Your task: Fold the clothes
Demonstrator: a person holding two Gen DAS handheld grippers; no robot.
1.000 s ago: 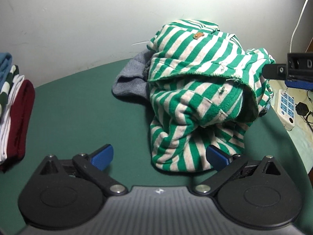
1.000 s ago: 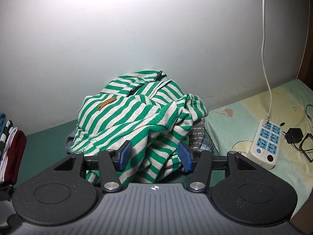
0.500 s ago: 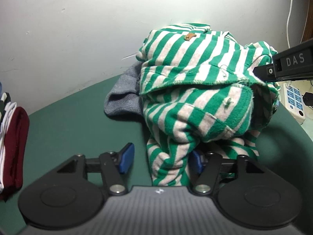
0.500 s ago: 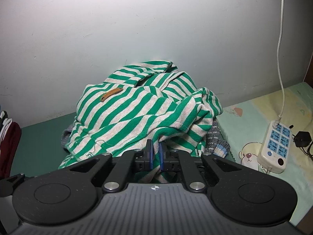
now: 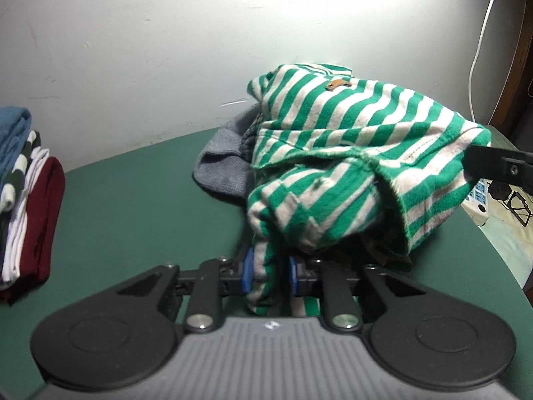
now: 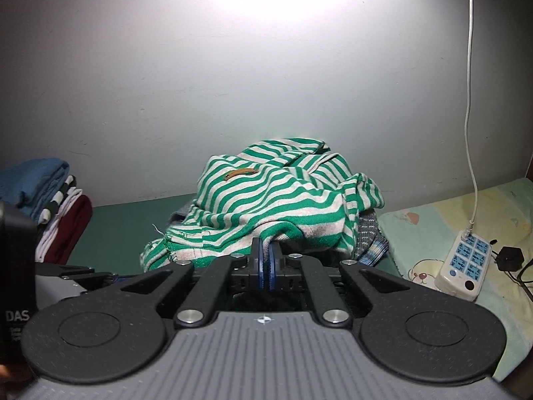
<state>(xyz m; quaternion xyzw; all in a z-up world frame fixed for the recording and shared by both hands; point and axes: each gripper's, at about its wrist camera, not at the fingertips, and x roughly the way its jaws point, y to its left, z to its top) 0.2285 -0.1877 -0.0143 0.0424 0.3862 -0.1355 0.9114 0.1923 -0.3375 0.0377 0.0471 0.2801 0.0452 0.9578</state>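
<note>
Striped garment (image 5: 349, 153) heaped on the table (image 5: 133, 206); folded stack (image 5: 26, 193) at nine o'clock, power strip (image 6: 464, 268) at three

Two wrist fisheyes look forward and downward over their own fingers, close to the green-striped garment (image 5: 349, 153) — both views share it, the folded stack (image 6: 50, 206) and the wall (image 6: 266, 83).

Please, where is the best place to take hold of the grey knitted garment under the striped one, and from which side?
Grip the grey garment at its free rounded edge on the left, coming in low over the green table. Only that part sticks out; the striped top covers the rest.
</note>
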